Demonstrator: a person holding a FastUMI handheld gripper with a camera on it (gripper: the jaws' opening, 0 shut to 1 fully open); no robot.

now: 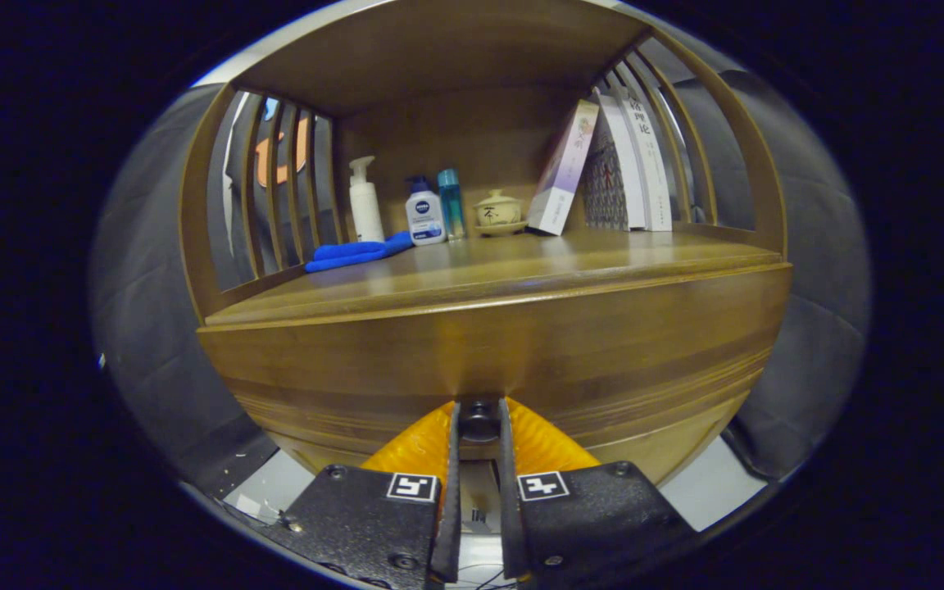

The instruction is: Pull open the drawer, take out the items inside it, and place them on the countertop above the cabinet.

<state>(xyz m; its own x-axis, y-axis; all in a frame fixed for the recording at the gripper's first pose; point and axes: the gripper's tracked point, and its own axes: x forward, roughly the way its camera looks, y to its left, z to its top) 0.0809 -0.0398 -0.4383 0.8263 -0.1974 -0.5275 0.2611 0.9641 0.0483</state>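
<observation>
So we're at step one: gripper (479,426) fingers are clamped on the dark drawer knob (480,419), bottom center of the frame, on the drawer front (521,360). Next move's probably a straight pull back.

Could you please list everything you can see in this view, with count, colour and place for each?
cabinet: one, brown wood, slatted sides, straight ahead of the fingers
countertop: one, brown wood, above the drawer front
drawer knob: one, dark, round, between the fingertips
cloth: one, blue, left on the countertop
pump bottle: one, white, behind the cloth
lotion bottle: one, white with blue cap, right of the pump bottle
slim bottle: one, teal, beside the lotion bottle
lidded cup: one, cream, on a saucer, centre back
books: several, mostly white, leaning at the right
hand-held gripper: one, fingers closed on the drawer knob
</observation>
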